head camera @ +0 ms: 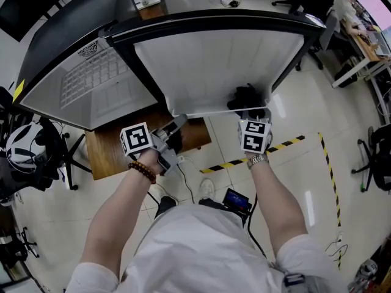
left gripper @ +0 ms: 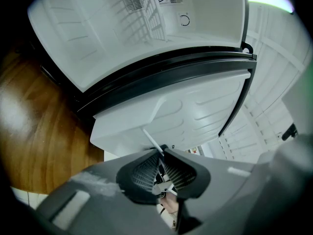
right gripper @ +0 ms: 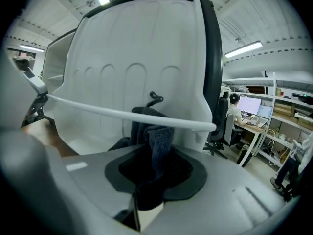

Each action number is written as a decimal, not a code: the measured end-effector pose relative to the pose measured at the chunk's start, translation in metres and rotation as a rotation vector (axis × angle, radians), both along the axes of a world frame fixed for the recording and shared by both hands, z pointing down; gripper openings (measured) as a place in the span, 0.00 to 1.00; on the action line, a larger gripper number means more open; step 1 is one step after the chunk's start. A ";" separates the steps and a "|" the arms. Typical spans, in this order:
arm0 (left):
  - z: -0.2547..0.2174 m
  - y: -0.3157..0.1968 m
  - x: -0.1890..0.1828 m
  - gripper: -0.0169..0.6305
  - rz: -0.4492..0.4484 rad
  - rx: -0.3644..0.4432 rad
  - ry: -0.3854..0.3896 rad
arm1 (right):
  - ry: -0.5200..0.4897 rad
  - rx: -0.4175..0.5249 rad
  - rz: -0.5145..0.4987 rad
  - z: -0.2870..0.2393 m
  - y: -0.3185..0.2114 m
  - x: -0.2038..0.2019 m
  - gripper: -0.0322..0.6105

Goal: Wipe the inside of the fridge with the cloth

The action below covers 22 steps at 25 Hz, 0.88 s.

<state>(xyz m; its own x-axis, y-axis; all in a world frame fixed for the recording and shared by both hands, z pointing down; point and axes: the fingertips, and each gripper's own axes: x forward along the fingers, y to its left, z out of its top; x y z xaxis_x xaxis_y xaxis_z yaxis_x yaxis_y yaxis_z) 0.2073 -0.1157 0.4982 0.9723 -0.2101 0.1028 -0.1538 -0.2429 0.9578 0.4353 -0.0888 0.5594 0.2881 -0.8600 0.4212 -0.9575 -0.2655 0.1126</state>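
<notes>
The wiping step is judged to be under way on the inner liner of the open fridge door (head camera: 208, 66), which fills 12 o'clock in the head view, with the fridge cabinet (head camera: 85, 84) at 10 o'clock. The left gripper (left gripper: 162, 153) is seen with its jaws drawn narrow onto the thin white door rail (right gripper: 122, 112), clamped near that rail's 9 o'clock end, so the door is steadied. The right gripper (right gripper: 155, 156) is closed on the dark cloth (right gripper: 156, 136), which is found at 12 o'clock of that gripper, low on the liner and behind the rail. To do the step well, the door should be kept pinned by the left gripper while the cloth is pressed flat on the liner and drawn in overlapping passes. The moulded ribs should be followed rather than crossed, and the rail should be cleared so the fold is not snagged. Firm contact is wanted, yet whether the cloth actually touches the liner cannot be told. The cloth is bunched into one upright fold. Its long axis is judged to run from 6 to 12 o'clock in the right gripper view, along the gripper's own line. Its free end is pointed at the liner and its other end is buried between the pads.
</notes>
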 end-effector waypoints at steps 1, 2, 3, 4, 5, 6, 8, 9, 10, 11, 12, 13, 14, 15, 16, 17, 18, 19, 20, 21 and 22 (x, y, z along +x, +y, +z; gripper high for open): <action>-0.002 0.000 0.001 0.09 0.005 0.006 0.011 | -0.001 0.000 0.006 0.000 0.001 0.002 0.19; -0.003 0.000 0.002 0.09 0.007 0.010 0.015 | -0.002 0.001 0.012 -0.001 0.003 0.004 0.19; -0.003 0.000 0.002 0.09 0.006 0.011 0.014 | -0.003 0.001 0.017 -0.001 0.004 0.005 0.19; -0.001 0.000 0.001 0.09 0.003 0.009 0.008 | -0.003 0.001 0.021 -0.002 0.006 0.006 0.19; 0.001 -0.001 0.000 0.09 -0.002 0.007 -0.001 | -0.004 0.001 0.024 -0.002 0.008 0.007 0.19; 0.002 -0.001 0.000 0.09 -0.004 0.004 -0.005 | -0.005 0.002 0.028 -0.002 0.010 0.008 0.19; 0.000 0.000 0.001 0.09 0.000 0.008 0.007 | -0.007 0.002 0.033 -0.003 0.014 0.009 0.19; -0.001 0.000 0.001 0.09 0.000 0.008 0.011 | -0.007 0.003 0.033 -0.003 0.016 0.009 0.19; 0.000 0.000 0.001 0.09 -0.001 0.007 0.012 | -0.007 0.005 0.030 -0.004 0.018 0.009 0.19; 0.000 -0.001 0.001 0.09 -0.004 0.007 0.011 | -0.008 0.008 0.026 -0.005 0.020 0.008 0.19; 0.001 -0.001 0.001 0.09 -0.007 0.008 0.010 | -0.009 0.010 0.019 -0.005 0.022 0.007 0.19; 0.002 -0.001 0.001 0.09 -0.009 0.009 0.009 | -0.010 0.012 0.010 -0.006 0.025 0.005 0.19; 0.002 0.000 0.001 0.09 -0.011 0.010 0.010 | -0.011 0.012 -0.001 -0.007 0.028 0.003 0.19; 0.002 0.000 0.001 0.09 -0.013 0.012 0.009 | -0.010 0.011 -0.016 -0.008 0.030 -0.001 0.19; 0.002 0.000 0.000 0.09 -0.014 0.015 0.007 | -0.008 0.010 -0.035 -0.009 0.032 -0.007 0.19; 0.003 -0.001 0.000 0.09 -0.017 0.017 0.003 | -0.006 0.007 -0.056 -0.010 0.034 -0.014 0.19; 0.004 -0.001 0.000 0.09 -0.020 0.017 -0.002 | -0.003 0.003 -0.081 -0.011 0.035 -0.023 0.19; 0.005 -0.001 -0.001 0.09 -0.025 0.013 -0.007 | -0.002 0.000 -0.108 -0.011 0.036 -0.033 0.19; 0.007 -0.002 -0.002 0.09 -0.032 0.007 -0.013 | -0.002 -0.003 -0.136 -0.012 0.038 -0.044 0.19; 0.008 -0.002 -0.003 0.09 -0.037 0.002 -0.018 | -0.004 -0.005 -0.164 -0.012 0.039 -0.056 0.19; 0.009 -0.002 -0.004 0.09 -0.039 0.001 -0.023 | -0.005 -0.007 -0.193 -0.013 0.041 -0.068 0.19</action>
<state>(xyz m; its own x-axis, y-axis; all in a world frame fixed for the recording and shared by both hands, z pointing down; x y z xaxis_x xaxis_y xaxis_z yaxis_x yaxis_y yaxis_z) 0.2033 -0.1178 0.5076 0.9607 -0.2478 0.1247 -0.1850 -0.2371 0.9537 0.3670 -0.0481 0.5468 0.1156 -0.8960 0.4288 -0.9912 -0.0758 0.1087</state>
